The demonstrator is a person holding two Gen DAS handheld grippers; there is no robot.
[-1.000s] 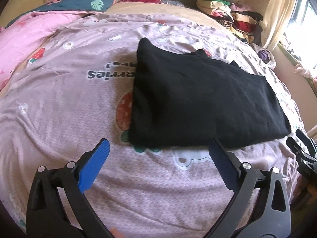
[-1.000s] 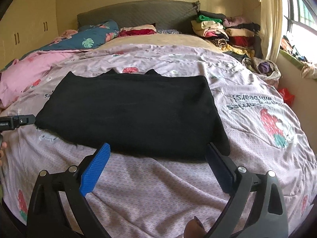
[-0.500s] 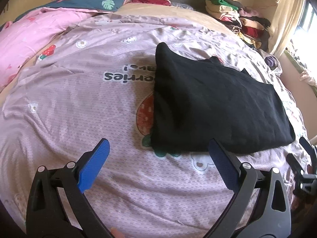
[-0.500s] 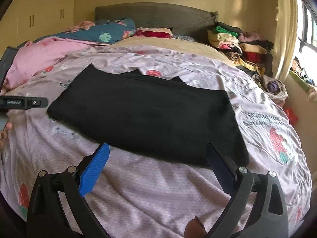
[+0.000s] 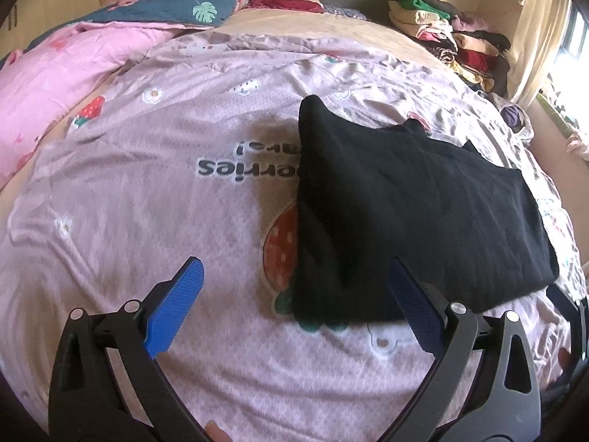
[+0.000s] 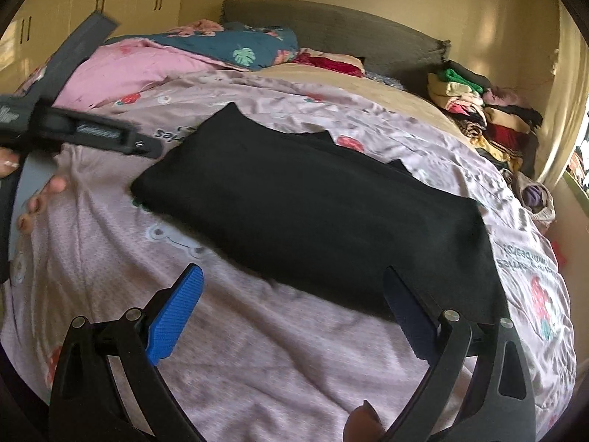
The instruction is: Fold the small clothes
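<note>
- The left gripper (image 5: 294,296) hangs wide apart and empty over the mauve strawberry-print quilt (image 5: 154,191); in the right wrist view its blurred black body crosses the left edge, beside a person's fingers (image 6: 40,199).
- The folded black knit garment (image 5: 405,213) lies flat mid-quilt, long axis left-to-right across the bed, two small points toward the grey headboard (image 6: 331,25); its inner layers are hidden.
- The right gripper (image 6: 292,296) is spread wide and empty, just short of the garment's near edge; it has drifted left since a second ago.
</note>
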